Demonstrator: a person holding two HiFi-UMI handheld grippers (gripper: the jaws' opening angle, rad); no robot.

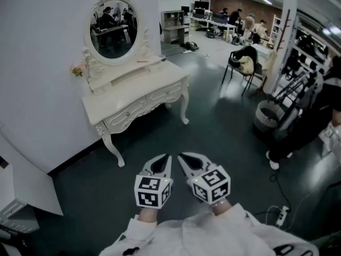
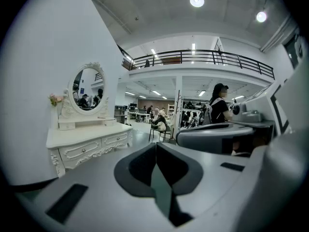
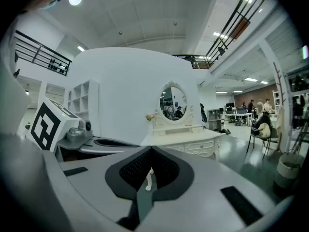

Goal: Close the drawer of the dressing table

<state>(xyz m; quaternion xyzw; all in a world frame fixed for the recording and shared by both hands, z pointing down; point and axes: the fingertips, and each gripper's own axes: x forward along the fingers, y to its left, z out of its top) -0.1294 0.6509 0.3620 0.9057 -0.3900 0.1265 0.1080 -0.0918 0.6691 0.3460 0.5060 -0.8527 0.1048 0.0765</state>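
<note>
Head view: white dressing table (image 1: pixel 133 89), drawers (image 1: pixel 128 112) flush; left claw (image 1: pixel 165 159) and right claw (image 1: pixel 184 158) pinched.

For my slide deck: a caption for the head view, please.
Shut and empty, the left tool and right tool point toward the white dressing table.

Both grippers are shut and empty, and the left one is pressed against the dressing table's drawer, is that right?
Not quite. The left gripper is not pressed against the drawer: the head view shows it apart from the dressing table, above the floor beside the right gripper. Both are shut and empty.
</note>
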